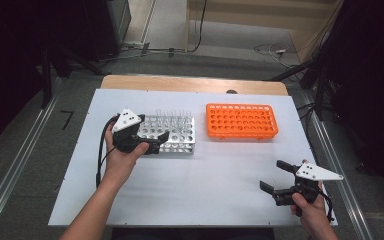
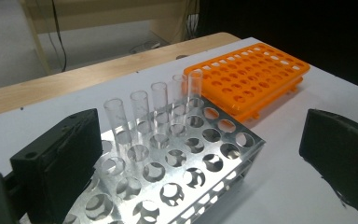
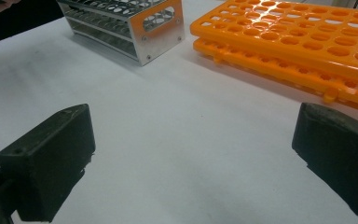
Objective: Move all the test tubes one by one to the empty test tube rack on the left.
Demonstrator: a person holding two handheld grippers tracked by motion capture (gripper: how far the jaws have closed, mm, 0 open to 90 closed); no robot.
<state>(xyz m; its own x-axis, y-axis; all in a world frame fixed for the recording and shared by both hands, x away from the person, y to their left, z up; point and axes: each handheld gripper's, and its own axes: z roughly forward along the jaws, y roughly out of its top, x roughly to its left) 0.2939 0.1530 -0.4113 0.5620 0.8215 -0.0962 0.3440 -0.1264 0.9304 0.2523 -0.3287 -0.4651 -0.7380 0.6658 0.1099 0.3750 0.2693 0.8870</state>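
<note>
A silver metal rack (image 1: 179,135) stands at the left middle of the white board (image 1: 205,190), with several clear empty tubes (image 1: 172,116) upright along its far row. To its right lies a flat orange rack (image 1: 241,121) whose holes hold nothing. My left gripper (image 1: 159,142) hovers at the metal rack's near left corner, open, with nothing gripped. In the left gripper view the jaws (image 2: 200,140) straddle the metal rack (image 2: 177,172), and the tubes (image 2: 140,109) and the orange rack (image 2: 247,77) lie beyond. My right gripper (image 1: 272,175) is open near the front right corner.
In the right gripper view the open jaws (image 3: 191,140) face bare white board, with the metal rack (image 3: 140,28) and orange rack (image 3: 298,42) farther off. A wooden table edge (image 1: 195,83) runs behind the board. Cables (image 1: 275,50) lie on the floor beyond.
</note>
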